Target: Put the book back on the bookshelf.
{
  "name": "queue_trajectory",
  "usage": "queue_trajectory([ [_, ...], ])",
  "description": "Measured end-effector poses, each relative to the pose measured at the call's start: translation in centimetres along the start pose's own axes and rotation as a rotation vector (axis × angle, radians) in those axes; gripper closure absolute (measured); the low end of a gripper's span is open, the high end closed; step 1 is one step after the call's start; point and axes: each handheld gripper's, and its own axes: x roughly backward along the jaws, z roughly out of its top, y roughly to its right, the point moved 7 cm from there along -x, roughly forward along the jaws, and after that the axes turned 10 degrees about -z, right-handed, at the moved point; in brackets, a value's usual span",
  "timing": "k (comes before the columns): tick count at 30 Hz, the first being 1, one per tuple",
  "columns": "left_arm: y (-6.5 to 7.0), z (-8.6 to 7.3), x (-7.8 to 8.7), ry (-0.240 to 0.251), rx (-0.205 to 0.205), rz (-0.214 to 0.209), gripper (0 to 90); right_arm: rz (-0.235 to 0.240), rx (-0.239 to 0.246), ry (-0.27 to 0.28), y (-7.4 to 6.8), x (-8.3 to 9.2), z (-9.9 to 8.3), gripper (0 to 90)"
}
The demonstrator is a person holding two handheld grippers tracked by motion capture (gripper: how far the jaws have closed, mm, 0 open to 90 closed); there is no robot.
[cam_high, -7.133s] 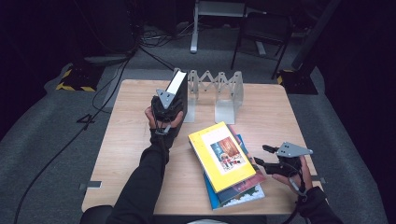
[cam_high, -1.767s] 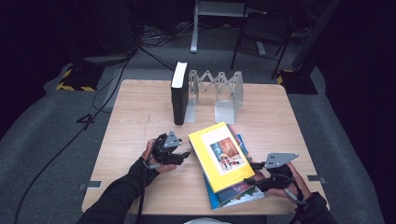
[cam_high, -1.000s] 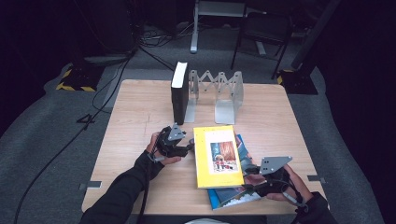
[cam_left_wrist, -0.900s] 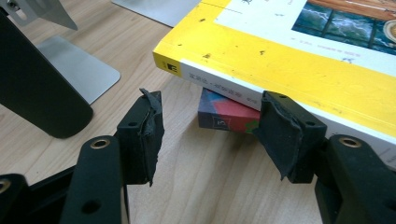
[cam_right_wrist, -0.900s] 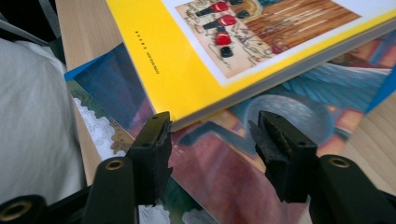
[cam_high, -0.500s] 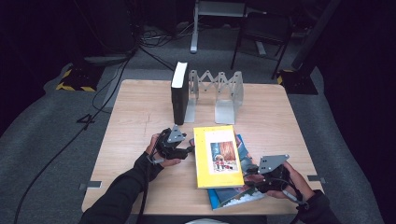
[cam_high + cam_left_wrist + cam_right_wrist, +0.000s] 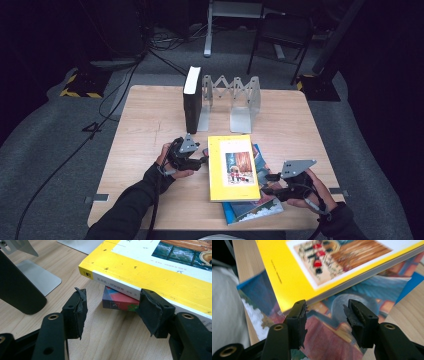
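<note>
Left gripper view: yellow book (image 7: 160,277) seemingly touching right pad (image 7: 150,311).

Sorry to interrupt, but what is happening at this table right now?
A person is working on a stack of books with a claw in each hand. The left claw sits open at the spine of the yellow book that lies on top, and the right claw, also open, is at the stack's opposite edge. A black book stands upright in the metal rack.

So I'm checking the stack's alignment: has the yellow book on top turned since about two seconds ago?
Yes. The yellow paperback book has turned from askew to square with the wooden table edges, its spine nearer the left hand-held gripper.
</note>
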Motion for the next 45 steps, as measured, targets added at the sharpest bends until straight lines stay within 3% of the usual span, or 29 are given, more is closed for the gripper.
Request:
queue_trajectory([
  [2, 0.0, 0.0, 0.0, 0.0, 0.0, 0.001, 40.5, 0.006, -0.042, 0.026, 0.1, 0.2, 0.5, 48.1],
  [6, 0.0, 0.0, 0.0, -0.001, 0.0, 0.004, 40.8, 0.012, -0.01, 0.003, -0.6, -0.6, 0.9, 45.5],
  [11, 0.0, 0.0, 0.0, 0.0, 0.0, 0.002, 40.7, 0.028, -0.034, -0.002, -0.8, -1.3, 1.0, 41.8],
  [16, 0.0, 0.2, 0.0, 0.009, 0.008, 0.004, 40.4, 0.082, -0.099, 0.002, -1.1, -2.1, 1.0, 35.8],
  [25, -0.3, 0.2, -0.1, 0.011, 0.01, -0.011, 39.2, 0.038, -0.134, -0.015, -0.6, -3.3, 1.7, 22.9],
  [29, -0.4, 0.2, -0.1, 0.011, 0.017, -0.014, 39.0, 0.061, -0.17, -0.016, -0.2, -4.1, 1.9, 18.7],
  [37, -0.6, 0.2, -0.2, 0.016, 0.032, -0.028, 38.9, 0.057, -0.144, -0.027, 0.4, -4.8, 2.6, 14.9],
  [41, -0.8, 0.4, -0.3, 0.033, 0.048, -0.034, 40.0, 0.034, -0.128, 0.009, 0.6, -4.7, 2.9, 22.9],
  [45, -0.9, 0.4, -0.4, 0.037, 0.05, -0.034, 42.8, 0.051, -0.134, 0.032, 0.5, -4.5, 3.2, 24.4],
])
